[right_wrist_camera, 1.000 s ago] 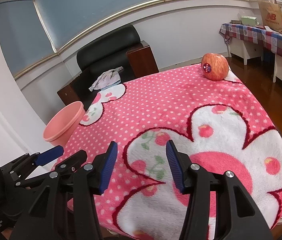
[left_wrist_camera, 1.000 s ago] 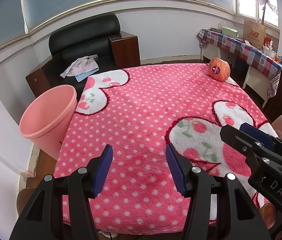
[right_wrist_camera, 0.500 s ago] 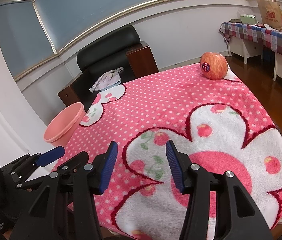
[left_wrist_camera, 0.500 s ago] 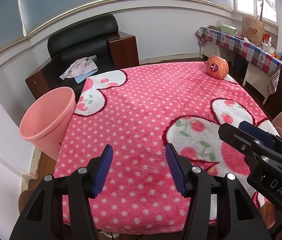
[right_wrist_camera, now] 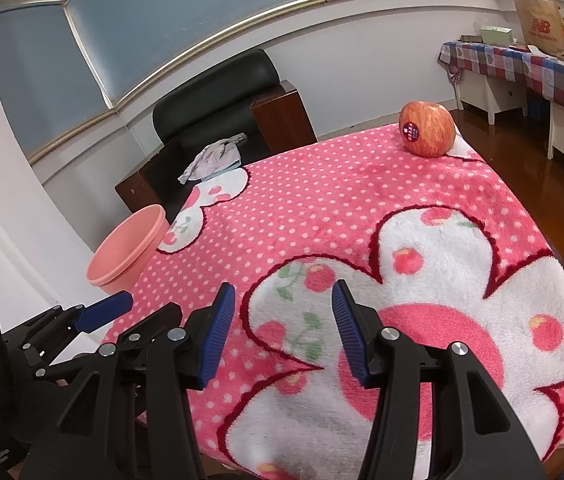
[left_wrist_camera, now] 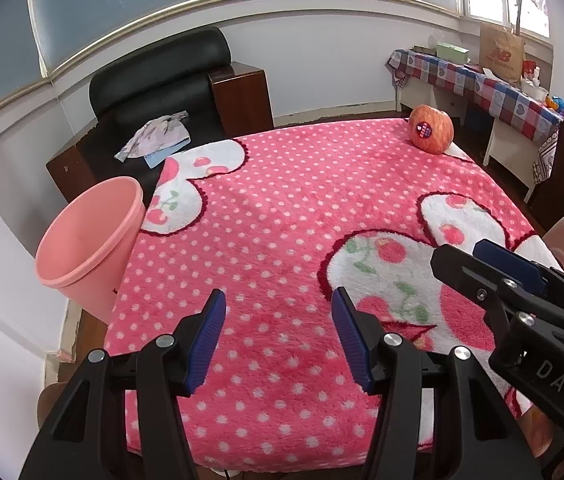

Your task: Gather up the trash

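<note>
A red apple (left_wrist_camera: 430,129) with a sticker sits at the far right corner of the table covered by a pink polka-dot blanket (left_wrist_camera: 282,208); it also shows in the right wrist view (right_wrist_camera: 426,129). A pink bin (left_wrist_camera: 86,240) stands by the table's left edge, also in the right wrist view (right_wrist_camera: 128,252). My left gripper (left_wrist_camera: 278,320) is open and empty over the blanket's near edge. My right gripper (right_wrist_camera: 283,312) is open and empty over the white flower patch, and shows at the right in the left wrist view (left_wrist_camera: 493,268).
A black armchair (left_wrist_camera: 162,80) with a crumpled cloth (left_wrist_camera: 158,140) stands behind the table. A side table with a checked cloth (left_wrist_camera: 481,80) and a paper bag (left_wrist_camera: 499,54) stands at the far right. Wooden floor (right_wrist_camera: 529,168) lies right of the table.
Both grippers have drawn back slightly from the table; the apple looks a little farther off. Jaws stay open.
</note>
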A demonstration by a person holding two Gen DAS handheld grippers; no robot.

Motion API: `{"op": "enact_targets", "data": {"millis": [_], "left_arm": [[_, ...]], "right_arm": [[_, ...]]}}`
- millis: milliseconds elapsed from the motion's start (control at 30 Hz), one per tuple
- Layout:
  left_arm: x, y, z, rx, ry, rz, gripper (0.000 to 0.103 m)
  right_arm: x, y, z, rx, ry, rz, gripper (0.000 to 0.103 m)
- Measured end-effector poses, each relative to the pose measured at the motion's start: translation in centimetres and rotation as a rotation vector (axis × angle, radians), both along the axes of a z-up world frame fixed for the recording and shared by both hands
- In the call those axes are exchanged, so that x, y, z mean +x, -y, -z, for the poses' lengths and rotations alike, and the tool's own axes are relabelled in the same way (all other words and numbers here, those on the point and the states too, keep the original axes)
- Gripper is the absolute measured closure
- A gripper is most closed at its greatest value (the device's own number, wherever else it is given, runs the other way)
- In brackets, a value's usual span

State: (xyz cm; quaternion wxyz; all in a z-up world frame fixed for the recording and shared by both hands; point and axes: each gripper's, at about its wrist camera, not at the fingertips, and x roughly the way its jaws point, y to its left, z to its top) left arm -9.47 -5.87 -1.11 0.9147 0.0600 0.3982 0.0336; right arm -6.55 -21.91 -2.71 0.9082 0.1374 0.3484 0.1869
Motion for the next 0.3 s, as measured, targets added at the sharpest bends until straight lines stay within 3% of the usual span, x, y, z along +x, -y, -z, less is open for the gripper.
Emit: {"op": "enact_targets", "data": {"millis": [300], "left_arm": [[1.9, 1.1, -0.6, -0.020, 0.020, 0.075, 0.048]], "right_arm": [[1.5, 1.9, -0.2, 0.003, -0.009, 0.057, 0.052]]}}
